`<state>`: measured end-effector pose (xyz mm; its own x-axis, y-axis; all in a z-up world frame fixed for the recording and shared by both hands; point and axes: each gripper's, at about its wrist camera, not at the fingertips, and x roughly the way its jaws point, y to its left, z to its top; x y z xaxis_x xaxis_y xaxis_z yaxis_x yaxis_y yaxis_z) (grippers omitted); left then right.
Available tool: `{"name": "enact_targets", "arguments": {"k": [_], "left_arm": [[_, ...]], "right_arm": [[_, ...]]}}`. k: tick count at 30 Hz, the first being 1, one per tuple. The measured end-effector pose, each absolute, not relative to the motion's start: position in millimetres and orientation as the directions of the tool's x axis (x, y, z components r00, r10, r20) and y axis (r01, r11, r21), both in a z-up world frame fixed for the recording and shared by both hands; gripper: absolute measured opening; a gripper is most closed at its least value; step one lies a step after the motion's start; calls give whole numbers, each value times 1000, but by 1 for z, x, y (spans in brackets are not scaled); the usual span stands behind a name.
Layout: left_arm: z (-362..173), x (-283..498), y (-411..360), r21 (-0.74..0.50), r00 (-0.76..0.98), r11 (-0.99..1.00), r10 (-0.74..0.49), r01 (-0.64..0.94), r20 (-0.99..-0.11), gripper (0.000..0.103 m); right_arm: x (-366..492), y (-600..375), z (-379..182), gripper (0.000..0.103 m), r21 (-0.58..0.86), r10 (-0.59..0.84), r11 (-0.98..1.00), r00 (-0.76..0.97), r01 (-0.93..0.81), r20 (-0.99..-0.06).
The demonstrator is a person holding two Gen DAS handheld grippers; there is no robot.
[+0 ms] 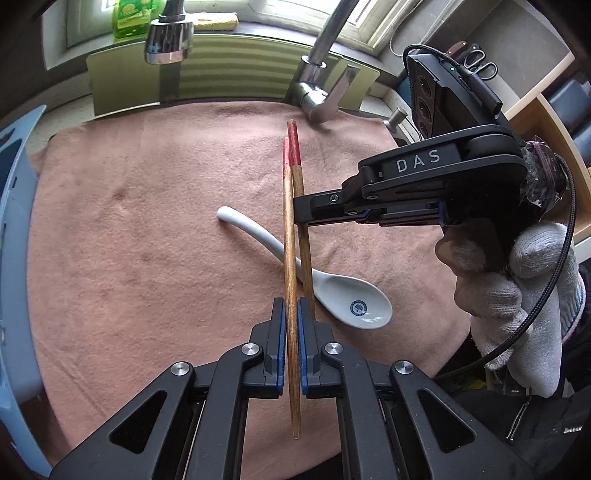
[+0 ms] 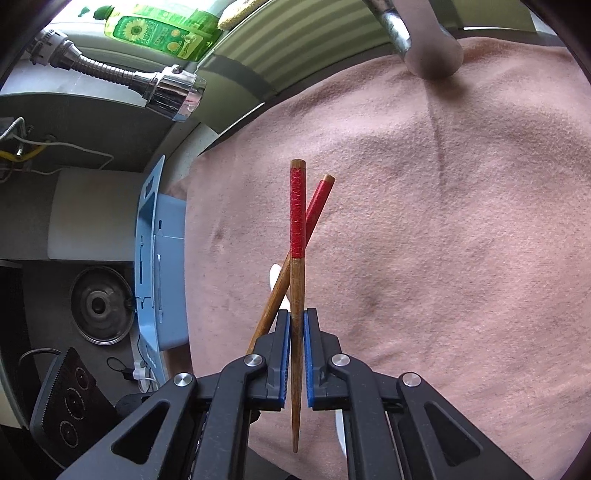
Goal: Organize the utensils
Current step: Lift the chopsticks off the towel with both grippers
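Wooden chopsticks, one each: left tool (image 1: 291, 332) clamps one chopstick (image 1: 290, 266); right tool (image 2: 297, 343) clamps the other chopstick (image 2: 296, 288). White spoon (image 1: 332, 291) lies on the pink towel (image 1: 147, 221) below.

Faucet (image 1: 325, 74) overhangs towel (image 1: 147, 240); left half seemingly free.

Two red-tipped wooden chopsticks (image 1: 290, 258) (image 2: 296, 295) mid-frame, one white ceramic soup spoon (image 1: 332, 291) lower centre, one pink towel (image 1: 147, 240), one blue plastic bin (image 2: 162, 266) at left, one green bottle (image 1: 133, 14) upper left
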<state>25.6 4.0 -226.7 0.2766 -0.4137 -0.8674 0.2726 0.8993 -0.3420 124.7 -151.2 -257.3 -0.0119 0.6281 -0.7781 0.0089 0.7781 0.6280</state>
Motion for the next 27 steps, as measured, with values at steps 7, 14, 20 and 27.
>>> {"name": "enact_targets", "arguments": {"k": [7,14,20,27], "left_arm": [[-210,27,46,-378,350,903,-429,206,-833,5],[-200,24,93,-376,403,914,-405,152,-821,5],[-191,17,134,-385,449,917,-390,106,-804,5],[-190,11,160,-393,459,915,-388,90,-799,4]], "right_arm": [[128,-121,-236,7,667,667,745,9,-13,-745],[130,-76,-219,7,677,679,733,9,-67,-734],[128,-55,-217,7,676,678,733,3,-75,-735],[127,-32,-214,7,665,669,739,2,-102,-743]]}}
